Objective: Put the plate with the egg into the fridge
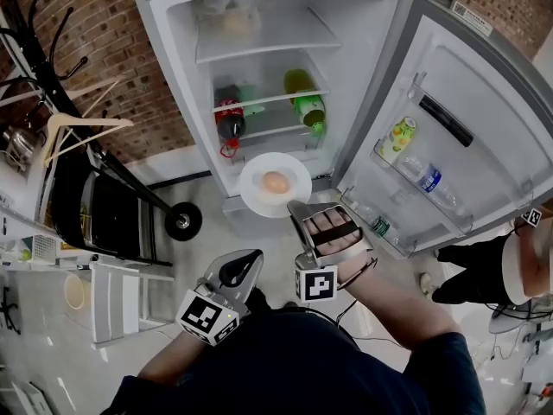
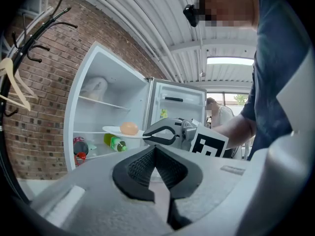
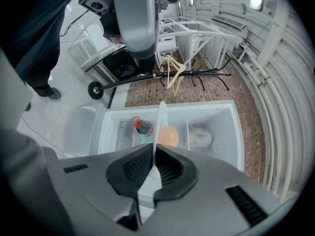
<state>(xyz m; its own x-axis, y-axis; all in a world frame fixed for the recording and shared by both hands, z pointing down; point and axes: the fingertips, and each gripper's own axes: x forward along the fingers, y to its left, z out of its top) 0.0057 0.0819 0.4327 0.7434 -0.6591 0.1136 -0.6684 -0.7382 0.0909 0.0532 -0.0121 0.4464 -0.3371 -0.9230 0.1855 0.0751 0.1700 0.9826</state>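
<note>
Brick wall [image 1: 104, 50] behind, open fridge [image 1: 173, 24], fridge door [image 1: 467, 102] swung right, right hand-held gripper [image 1: 298, 207] clamped on rim of white plate [image 1: 259, 199] carrying egg [image 1: 276, 181], plate just outside lower shelf edge, cola bottle [image 1: 229, 119] and green bottle [image 1: 307, 106] behind, left hand-held gripper [image 1: 252, 256] closed, empty, black cart [image 1: 104, 214] left.

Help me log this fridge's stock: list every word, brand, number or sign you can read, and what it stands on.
No word or number can be read.
Dark bottle, red label: too blurred.
Green bottle: label too small.
Door bottles, yellow-green and blue-labelled: blurred.
Door-top sticker: too small.
Square markers: black-and-white patterns, no letters.
</note>
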